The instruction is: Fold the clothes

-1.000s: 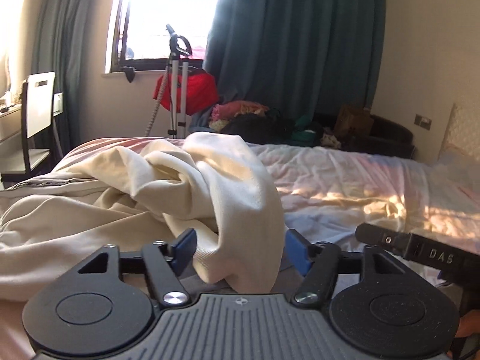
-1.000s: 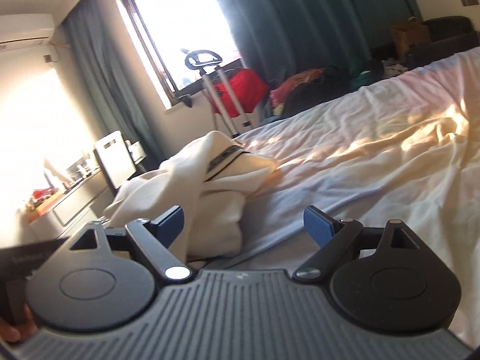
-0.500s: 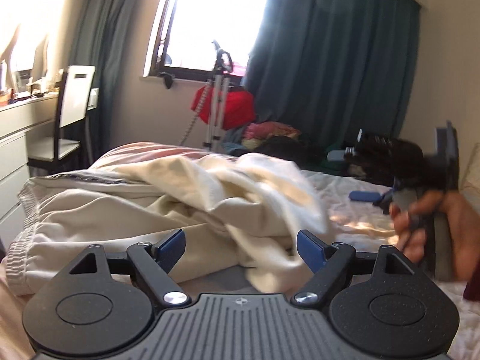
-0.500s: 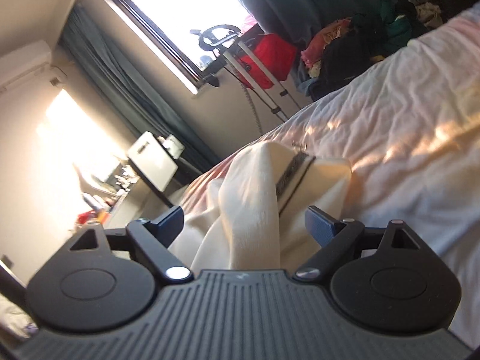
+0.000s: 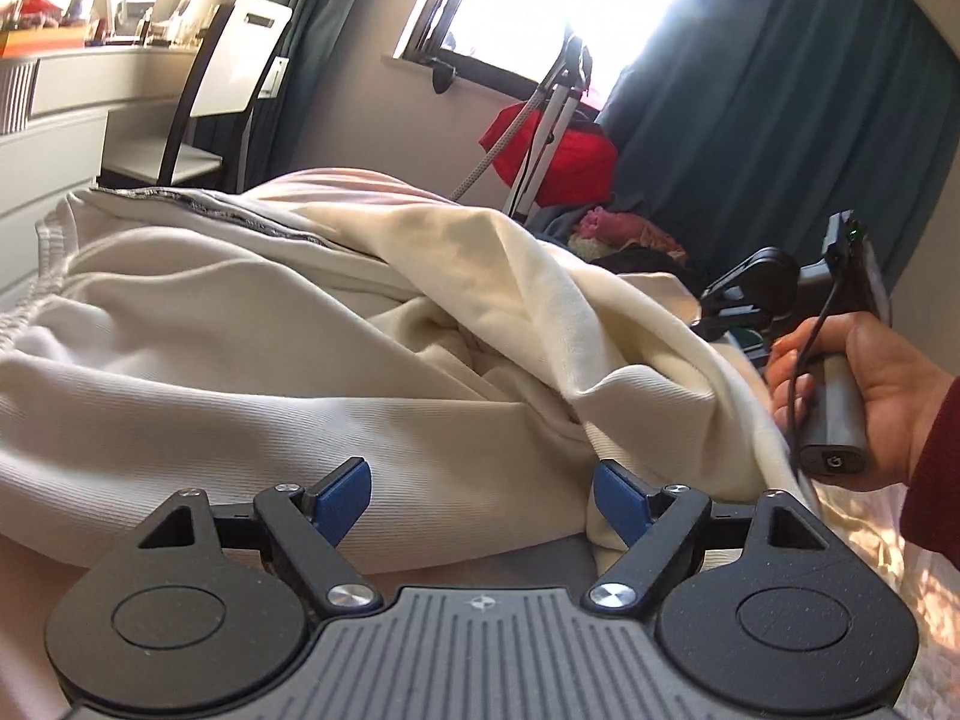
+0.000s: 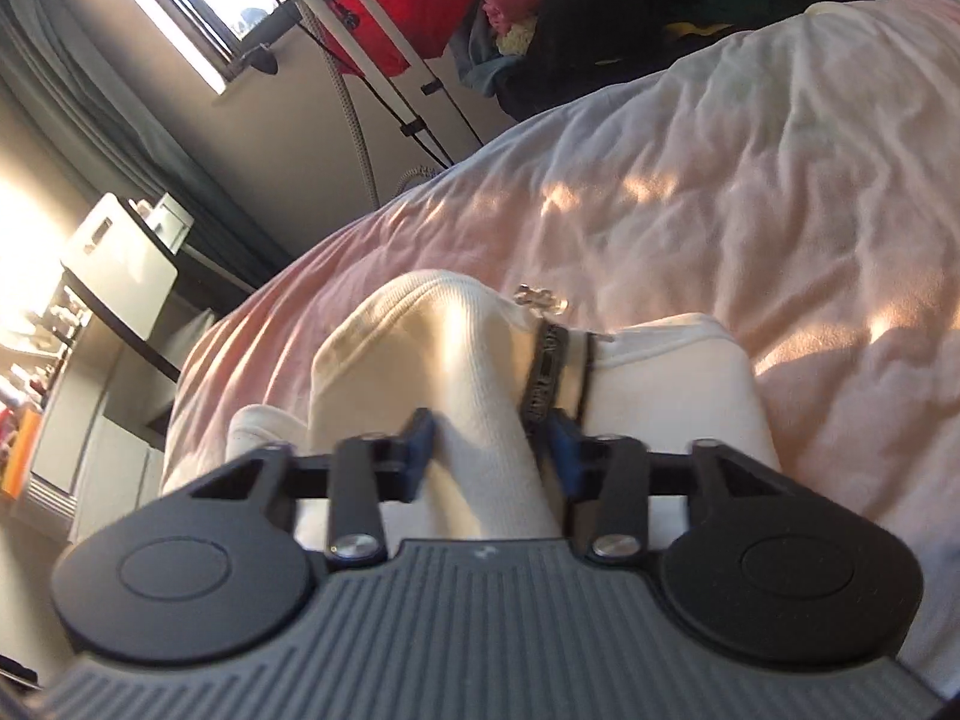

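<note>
A cream garment (image 5: 252,360) with a dark patterned trim lies rumpled on the bed. My left gripper (image 5: 480,495) is open, low at the garment's near edge, with cloth between its blue fingertips (image 5: 342,492) but not pinched. My right gripper (image 6: 489,450) has its fingers closed in around a raised fold of the same cream garment (image 6: 474,396), next to the dark trim (image 6: 543,378). The right gripper also shows in the left wrist view (image 5: 756,294), held by a hand at the garment's far right side.
The bed sheet (image 6: 750,168) is pale pink and wrinkled. A chair (image 5: 234,72) and desk stand at the left. A tripod stand (image 5: 552,108), a red bag (image 5: 558,162) and a clothes pile (image 6: 600,12) sit below the window and dark curtains.
My right gripper moved onto the garment and closed on a fold of it. My left gripper dropped lower and nearer to the cloth, and stays open.
</note>
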{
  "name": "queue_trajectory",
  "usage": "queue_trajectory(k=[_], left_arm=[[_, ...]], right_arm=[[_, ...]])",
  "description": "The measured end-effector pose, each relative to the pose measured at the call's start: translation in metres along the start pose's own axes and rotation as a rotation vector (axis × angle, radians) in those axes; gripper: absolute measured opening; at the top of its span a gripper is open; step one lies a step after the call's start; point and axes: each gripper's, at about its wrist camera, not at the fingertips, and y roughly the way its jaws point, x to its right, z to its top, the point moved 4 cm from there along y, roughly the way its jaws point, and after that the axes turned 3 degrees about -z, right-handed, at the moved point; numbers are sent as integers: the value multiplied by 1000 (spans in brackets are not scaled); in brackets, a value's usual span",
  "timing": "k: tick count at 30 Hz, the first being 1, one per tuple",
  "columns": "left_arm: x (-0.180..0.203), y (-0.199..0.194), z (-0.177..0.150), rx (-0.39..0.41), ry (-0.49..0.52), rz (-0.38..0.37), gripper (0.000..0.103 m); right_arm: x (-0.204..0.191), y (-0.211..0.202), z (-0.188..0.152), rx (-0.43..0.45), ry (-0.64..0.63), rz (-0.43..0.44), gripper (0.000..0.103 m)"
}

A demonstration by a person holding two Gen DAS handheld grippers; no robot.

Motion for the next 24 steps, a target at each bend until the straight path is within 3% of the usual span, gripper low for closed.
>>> queue_trajectory(k=[3,8,11,15,19,24], left_arm=[[1,1,-1,3,4,-2,83],[11,-13,-1,45,53,5,83],[17,-18,1,63,72,8,83],[23,-24,4,74,85,19,83],[22,-32,5,67,53,12,83],[10,-42,3,17,-16,12,83]], right_arm=[[1,-24,17,75,-33,-19,11],[29,-111,71,325,2,-4,6],[70,-169,98,449,58,-17,6],[148,-237,101,585,160,-54,6],[239,-273,68,602,276,-122,6],[341,-257,-18,458,484,-143,6]])
